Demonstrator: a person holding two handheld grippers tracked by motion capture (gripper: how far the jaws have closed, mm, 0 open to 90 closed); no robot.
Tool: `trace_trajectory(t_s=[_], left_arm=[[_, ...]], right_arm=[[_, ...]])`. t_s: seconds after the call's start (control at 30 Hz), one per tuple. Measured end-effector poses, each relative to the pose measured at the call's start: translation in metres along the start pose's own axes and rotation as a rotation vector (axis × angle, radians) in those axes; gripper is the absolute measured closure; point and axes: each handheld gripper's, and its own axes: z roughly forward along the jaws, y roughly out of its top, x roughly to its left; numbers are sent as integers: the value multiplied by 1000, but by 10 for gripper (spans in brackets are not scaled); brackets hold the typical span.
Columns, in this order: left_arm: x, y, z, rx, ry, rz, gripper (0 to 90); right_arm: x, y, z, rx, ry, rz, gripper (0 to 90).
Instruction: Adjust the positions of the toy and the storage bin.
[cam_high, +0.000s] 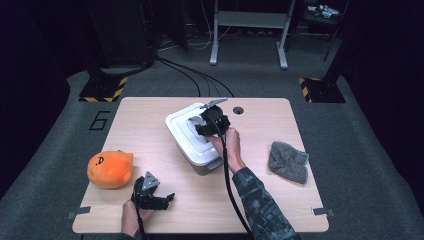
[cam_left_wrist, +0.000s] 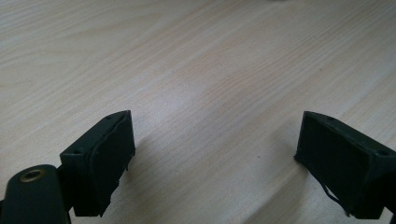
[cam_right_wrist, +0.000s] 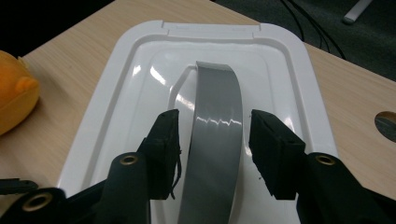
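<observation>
While right gripper (cam_right_wrist: 212, 133) straddles grey handle (cam_right_wrist: 215, 126) unclamped, left gripper (cam_left_wrist: 212, 154) wide, floor "6" (cam_high: 100, 120).

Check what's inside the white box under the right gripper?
Can't see inside: the white lid with its grey handle covers the white box. The right gripper straddles that handle, pads clear.

White lid (cam_right_wrist: 116, 88) with grey handle (cam_right_wrist: 215, 135); orange plush toy (cam_high: 110, 169); grey cloth (cam_high: 288, 161); pale wood-grain table (cam_high: 150, 125).

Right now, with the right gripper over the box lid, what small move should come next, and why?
Probably close the right gripper on the grey handle: the handle sits between its open jaws with gaps on both sides, and the lid is still on the box.
</observation>
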Motion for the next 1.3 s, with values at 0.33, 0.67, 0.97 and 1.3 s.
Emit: trace_trajectory(t_s=[0.33, 0.67, 0.97, 1.3], left_arm=[[0, 0, 0, -2, 1, -2, 112], [0, 0, 0, -2, 0, -2, 112], [0, 0, 0, -2, 1, -2, 112], [0, 0, 0, -2, 0, -2, 112]], right_arm=[[0, -5, 11, 3, 17, 77, 653], [-1, -6, 8, -20, 22, 98, 665], [0, -3, -3, -60, 28, 87, 665], [-1, 5, -24, -103, 33, 73, 665]])
